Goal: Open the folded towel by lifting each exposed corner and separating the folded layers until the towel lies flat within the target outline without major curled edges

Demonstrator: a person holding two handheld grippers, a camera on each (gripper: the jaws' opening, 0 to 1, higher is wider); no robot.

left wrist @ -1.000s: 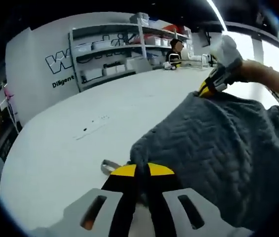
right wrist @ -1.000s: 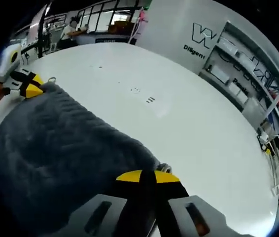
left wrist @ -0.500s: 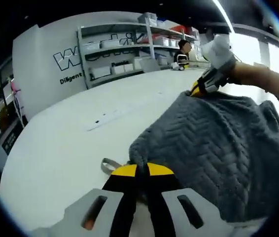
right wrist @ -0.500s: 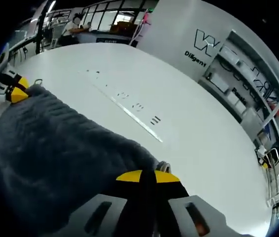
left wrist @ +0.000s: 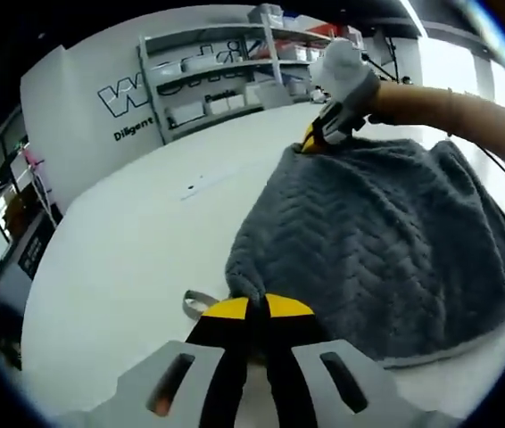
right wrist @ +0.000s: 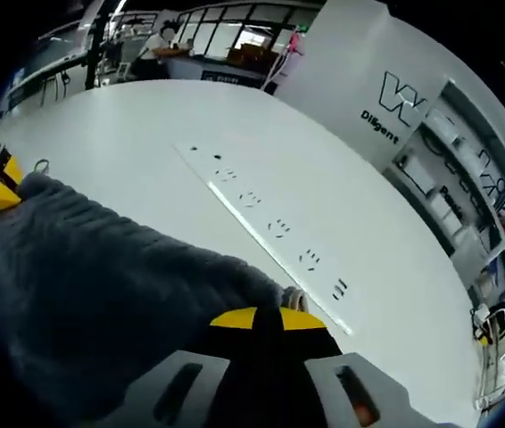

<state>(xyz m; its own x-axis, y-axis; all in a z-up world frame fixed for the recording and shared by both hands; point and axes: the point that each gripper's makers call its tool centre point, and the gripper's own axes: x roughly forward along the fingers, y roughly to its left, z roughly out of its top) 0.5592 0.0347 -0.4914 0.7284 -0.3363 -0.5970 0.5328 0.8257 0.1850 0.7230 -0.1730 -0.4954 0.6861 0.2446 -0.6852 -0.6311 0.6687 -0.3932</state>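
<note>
A grey herringbone-textured towel (left wrist: 377, 223) hangs stretched between my two grippers above the white table (left wrist: 136, 259). My left gripper (left wrist: 247, 308) is shut on one corner of it, a small grey loop (left wrist: 197, 300) sticking out beside the jaws. The right gripper (left wrist: 317, 135), held by a hand, pinches the opposite corner at the upper right of the left gripper view. In the right gripper view my right gripper (right wrist: 267, 319) is shut on its towel (right wrist: 101, 285) corner, and the left gripper (right wrist: 1, 178) shows at the far left edge on the other corner.
A marked line with small printed marks (right wrist: 270, 234) runs across the white table (right wrist: 342, 178). Shelving with boxes (left wrist: 226, 80) and a wall with lettering (left wrist: 136, 102) stand behind. A person (right wrist: 159, 40) sits at a far desk.
Both grippers stay shut on the towel corners. The views have swung, bringing the marked line on the table closer in the right gripper view, and the towel now spreads wider between the grippers.
</note>
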